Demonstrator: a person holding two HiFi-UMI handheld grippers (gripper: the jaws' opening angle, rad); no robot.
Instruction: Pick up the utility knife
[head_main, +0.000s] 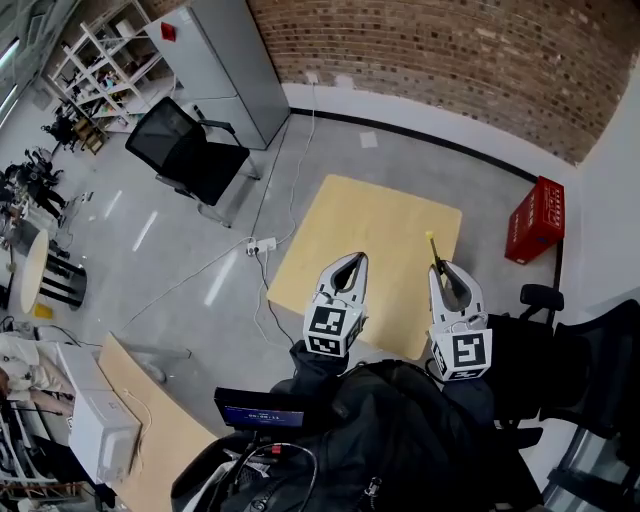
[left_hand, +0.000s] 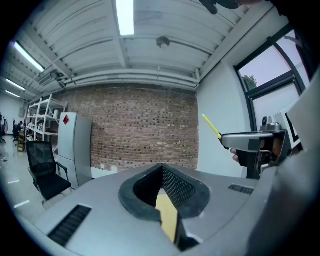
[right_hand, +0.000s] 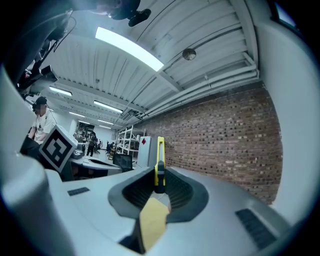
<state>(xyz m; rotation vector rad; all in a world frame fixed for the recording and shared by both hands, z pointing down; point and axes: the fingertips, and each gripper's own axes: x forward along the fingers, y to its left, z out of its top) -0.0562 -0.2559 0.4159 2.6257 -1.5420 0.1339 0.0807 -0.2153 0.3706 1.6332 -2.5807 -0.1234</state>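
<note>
The utility knife (head_main: 432, 244) is yellow and slim, and it sticks out past the tip of my right gripper (head_main: 441, 268), which is shut on it above the right side of the light wooden table (head_main: 370, 240). In the right gripper view the knife (right_hand: 159, 161) stands upright between the closed jaws of the right gripper (right_hand: 159, 189). My left gripper (head_main: 350, 263) hovers beside it over the table's near left part, shut with nothing in it. The left gripper view looks up at the brick wall, showing the left gripper (left_hand: 163, 176), the right gripper (left_hand: 250, 141) and the knife (left_hand: 211, 126).
A red crate (head_main: 537, 220) stands on the floor right of the table. A black office chair (head_main: 187, 150) and a grey cabinet (head_main: 228, 62) are at the far left. Cables and a power strip (head_main: 261, 244) lie on the floor left of the table.
</note>
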